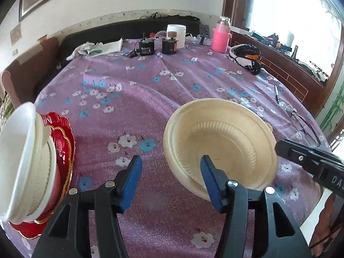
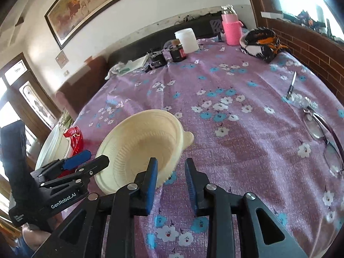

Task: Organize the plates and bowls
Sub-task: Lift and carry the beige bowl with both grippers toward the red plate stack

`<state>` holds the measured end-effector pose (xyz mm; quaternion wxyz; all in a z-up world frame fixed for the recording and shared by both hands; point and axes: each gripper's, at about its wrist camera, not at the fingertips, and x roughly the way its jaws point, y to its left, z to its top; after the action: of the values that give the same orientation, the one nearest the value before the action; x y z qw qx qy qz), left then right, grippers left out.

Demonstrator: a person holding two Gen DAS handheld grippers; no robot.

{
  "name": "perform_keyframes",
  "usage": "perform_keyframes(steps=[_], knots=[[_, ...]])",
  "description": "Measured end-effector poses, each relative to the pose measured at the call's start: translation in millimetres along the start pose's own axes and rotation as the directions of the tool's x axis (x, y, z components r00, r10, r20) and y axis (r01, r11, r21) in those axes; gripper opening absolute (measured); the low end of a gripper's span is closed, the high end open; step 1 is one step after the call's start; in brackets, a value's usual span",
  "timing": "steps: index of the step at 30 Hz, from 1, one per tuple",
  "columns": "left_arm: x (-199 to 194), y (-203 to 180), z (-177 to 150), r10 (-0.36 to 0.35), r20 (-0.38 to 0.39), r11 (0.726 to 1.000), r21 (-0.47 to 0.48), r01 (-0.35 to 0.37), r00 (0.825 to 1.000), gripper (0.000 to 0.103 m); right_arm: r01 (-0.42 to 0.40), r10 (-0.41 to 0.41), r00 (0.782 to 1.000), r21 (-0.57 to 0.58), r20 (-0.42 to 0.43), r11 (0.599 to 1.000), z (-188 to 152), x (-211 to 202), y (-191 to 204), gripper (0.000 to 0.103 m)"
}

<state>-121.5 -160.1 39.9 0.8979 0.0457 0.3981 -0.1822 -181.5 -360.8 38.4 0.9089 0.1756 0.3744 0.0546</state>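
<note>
- The cream bowl (image 1: 221,148) sits on the purple flowered tablecloth (image 1: 150,99), with a second cream rim nested under it and a small tab sticking out on its far side.
- My left gripper (image 1: 172,185) stands with its jaws apart; one blue pad reaches over the near rim of the cream bowl, the other is out over bare cloth, and nothing is pinched between them.
- My right gripper (image 2: 171,185) is parted too, more narrowly. Its left pad overlaps the bowl's near edge in the right wrist view; I cannot tell whether it touches. The other pad is clear of the bowl.
- Well to the left of the cream bowl, at the table's edge, a white bowl (image 1: 19,150) stands in a stack on a red plate (image 1: 64,142) with gold trim.
- Beyond the cream bowl, to the right, lie a pair of glasses (image 2: 322,133) and a pen (image 2: 291,86).
- Far past the cream bowl, along the back of the table, stand a pink bottle (image 1: 221,36), a white jar (image 1: 177,34) and two small black devices (image 1: 158,46).
</note>
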Motion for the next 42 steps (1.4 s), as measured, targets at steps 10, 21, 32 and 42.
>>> perform_keyframes(steps=[10, 21, 32, 42], knots=[[7, -8, -9, 0.027, 0.042, 0.999, 0.032, -0.028, 0.999, 0.029, -0.019, 0.020, 1.000, 0.040, -0.012, 0.999, -3, 14, 4, 0.030], [-16, -12, -12, 0.085, 0.139, 0.993, 0.073, -0.096, 0.987, 0.027, -0.027, 0.028, 1.000, 0.029, -0.004, 0.999, -7, 5, 20, 0.020], [-21, -5, -17, 0.099, 0.158, 0.991, 0.069, -0.112, 0.982, 0.027, -0.021, 0.022, 1.000, 0.014, -0.008, 1.000, -9, 6, 31, 0.020], [-21, -3, -20, 0.118, 0.162, 0.989, 0.069, -0.130, 0.980, 0.027, -0.023, 0.023, 1.000, 0.009, -0.016, 1.000, -11, 13, 35, 0.020]])
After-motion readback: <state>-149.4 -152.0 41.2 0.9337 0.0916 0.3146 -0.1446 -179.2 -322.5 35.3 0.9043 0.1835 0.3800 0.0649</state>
